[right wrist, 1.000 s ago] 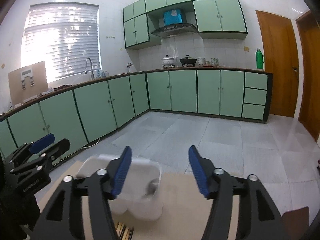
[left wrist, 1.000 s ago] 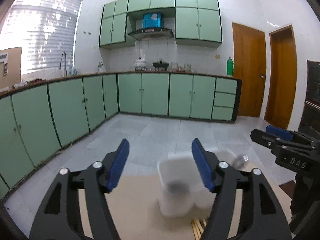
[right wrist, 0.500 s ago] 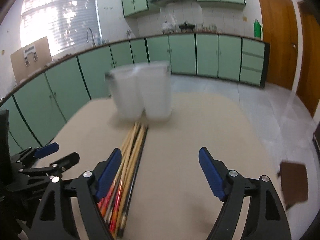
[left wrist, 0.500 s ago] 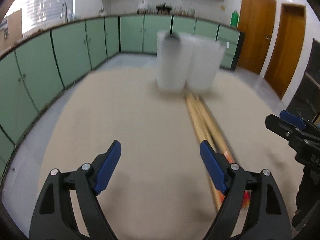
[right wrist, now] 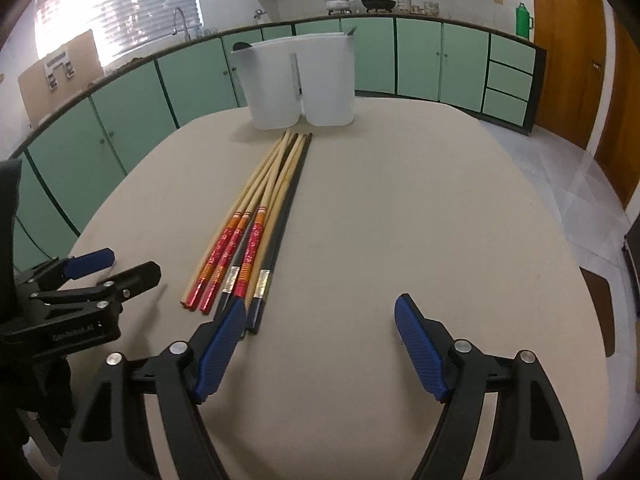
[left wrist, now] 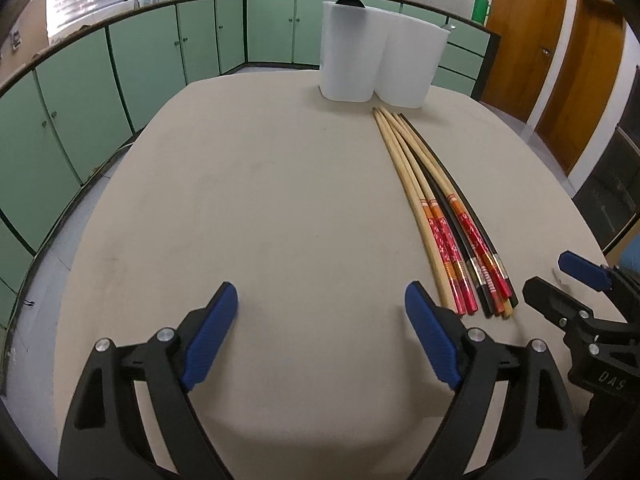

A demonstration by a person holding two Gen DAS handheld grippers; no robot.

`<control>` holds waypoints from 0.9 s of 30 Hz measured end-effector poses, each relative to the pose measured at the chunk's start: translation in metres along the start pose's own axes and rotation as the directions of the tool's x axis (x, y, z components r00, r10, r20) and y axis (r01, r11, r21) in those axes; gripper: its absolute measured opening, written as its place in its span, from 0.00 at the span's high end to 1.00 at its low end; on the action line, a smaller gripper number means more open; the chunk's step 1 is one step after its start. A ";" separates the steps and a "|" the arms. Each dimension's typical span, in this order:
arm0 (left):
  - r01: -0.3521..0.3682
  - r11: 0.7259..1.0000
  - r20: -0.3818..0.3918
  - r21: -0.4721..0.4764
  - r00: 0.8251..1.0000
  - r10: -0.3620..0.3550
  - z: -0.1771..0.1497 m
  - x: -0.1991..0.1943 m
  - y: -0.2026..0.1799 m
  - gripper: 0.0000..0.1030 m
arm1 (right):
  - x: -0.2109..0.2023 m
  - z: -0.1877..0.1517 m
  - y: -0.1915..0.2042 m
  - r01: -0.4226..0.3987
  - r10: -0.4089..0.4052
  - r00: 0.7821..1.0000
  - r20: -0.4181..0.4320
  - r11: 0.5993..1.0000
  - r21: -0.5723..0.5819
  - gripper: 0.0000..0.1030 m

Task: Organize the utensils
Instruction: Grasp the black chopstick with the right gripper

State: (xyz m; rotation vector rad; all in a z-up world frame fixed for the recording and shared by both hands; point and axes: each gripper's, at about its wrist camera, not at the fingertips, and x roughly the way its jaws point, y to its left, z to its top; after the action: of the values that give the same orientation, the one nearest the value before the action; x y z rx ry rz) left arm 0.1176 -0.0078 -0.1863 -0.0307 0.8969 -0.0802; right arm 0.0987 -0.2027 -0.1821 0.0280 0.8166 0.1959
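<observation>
Nearest us, our left gripper is opening, jaws spread with nothing between them, and our right gripper is spread and empty too, both above the beige tabletop. Just beyond lies the bundle of long bamboo and black chopsticks with red patterned handles, side by side, tips toward the white translucent two-compartment plastic holder at the far edge. We should pinch one near its handle, lifting cleanly without scattering its neighbours.
</observation>
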 end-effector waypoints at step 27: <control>0.030 0.999 -0.002 0.017 1.000 -0.030 0.007 -0.005 -0.017 0.17 | 0.008 0.001 0.015 -0.019 0.017 0.999 -0.039 0.998 -0.058 0.93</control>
State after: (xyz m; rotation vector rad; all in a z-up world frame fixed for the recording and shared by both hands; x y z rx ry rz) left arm 0.1191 -0.0248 -0.1772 -0.0286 0.8973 -0.1157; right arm 0.1021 -0.1863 -0.1857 -0.0233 0.8490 0.2381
